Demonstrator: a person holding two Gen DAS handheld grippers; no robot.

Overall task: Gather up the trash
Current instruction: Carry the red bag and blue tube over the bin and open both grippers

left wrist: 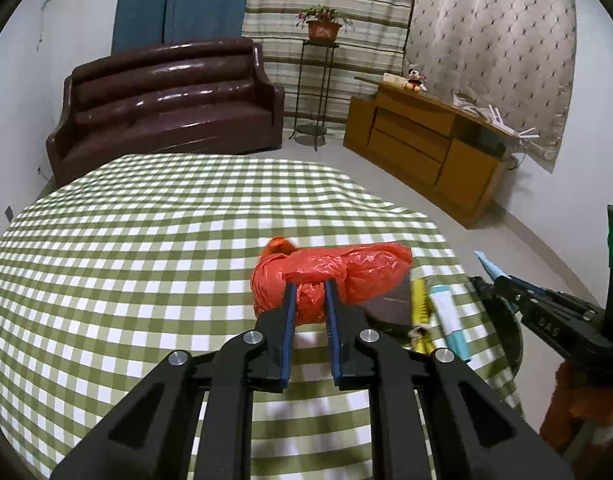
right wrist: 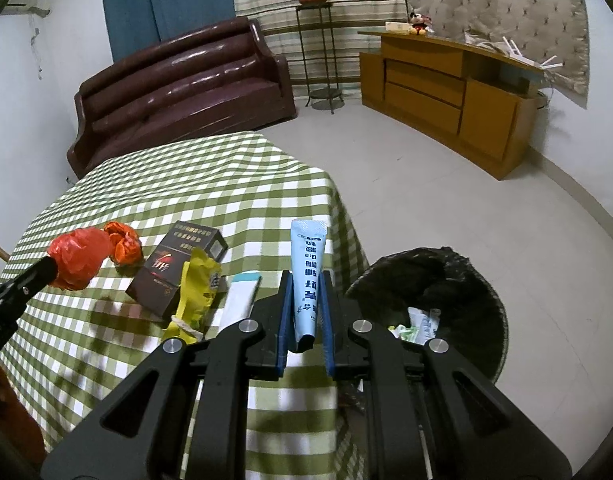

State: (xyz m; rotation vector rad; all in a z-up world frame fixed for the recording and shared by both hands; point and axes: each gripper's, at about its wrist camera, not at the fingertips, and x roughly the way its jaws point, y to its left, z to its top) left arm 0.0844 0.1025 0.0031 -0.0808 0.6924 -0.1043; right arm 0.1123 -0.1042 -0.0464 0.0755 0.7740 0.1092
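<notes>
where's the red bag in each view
Left wrist: red bag sits centre, clamped in the left gripper above the checked cloth.
Right wrist: red bag is at the far left, on the tip of the left gripper reaching in from the edge.
Shared landmark: the dark box lies on the cloth just right of the bag in both.
</notes>
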